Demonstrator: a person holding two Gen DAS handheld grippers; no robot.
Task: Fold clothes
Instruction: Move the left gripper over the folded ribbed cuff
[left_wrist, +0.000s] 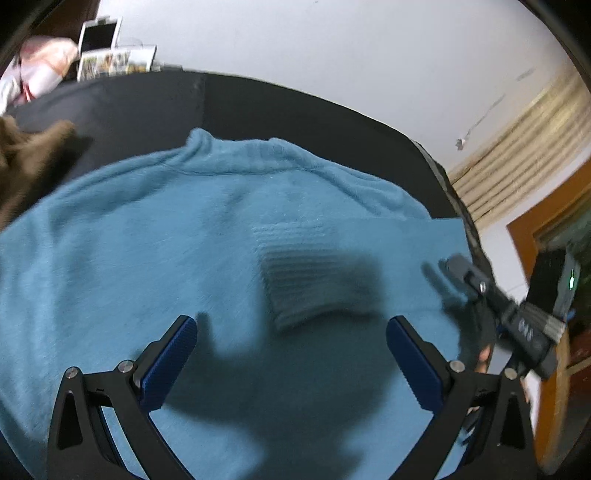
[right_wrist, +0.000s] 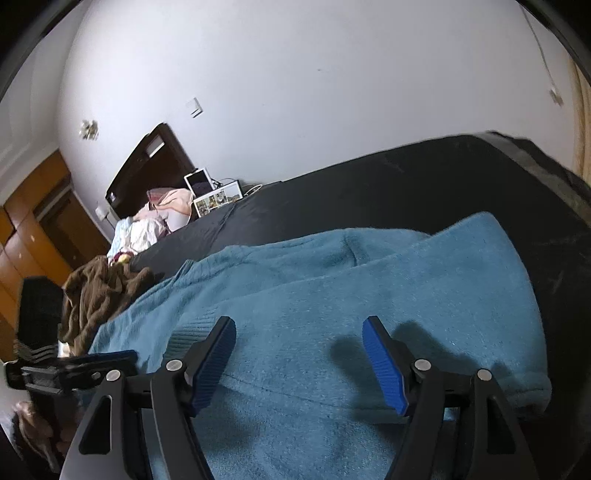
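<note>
The blue sweater (left_wrist: 147, 240) lies spread flat on the dark bed cover (left_wrist: 258, 107), collar toward the wall, and one sleeve is folded in across the body, its ribbed cuff (left_wrist: 306, 280) resting near the middle of the chest. That looks like the first fold done; the other sleeve and the lengthwise folds appear to be left, so the job reads as early, perhaps a third through.

The left gripper (left_wrist: 291, 332) hovers over the lower part of the sweater with its blue pads wide apart and nothing between them. The right gripper (right_wrist: 299, 334) hangs over the fabric too, fingers spread, holding nothing.

The left wrist view gives the cuff and the collar square on, and catches the right gripper (left_wrist: 480, 284) coming in from the side edge of the sweater. The right wrist view shows what that one cannot: the folded layer (right_wrist: 443, 266) lying as a raised flap with a clear edge over the body (right_wrist: 295, 424), plus the wider room. A brown garment (right_wrist: 99, 295) sits crumpled just beside the sweater's far edge, likely waiting its turn, and further back there is a pink and white pile (right_wrist: 155, 218) near the headboard (right_wrist: 147, 162), with a white box (right_wrist: 218, 199) by the wall
</note>
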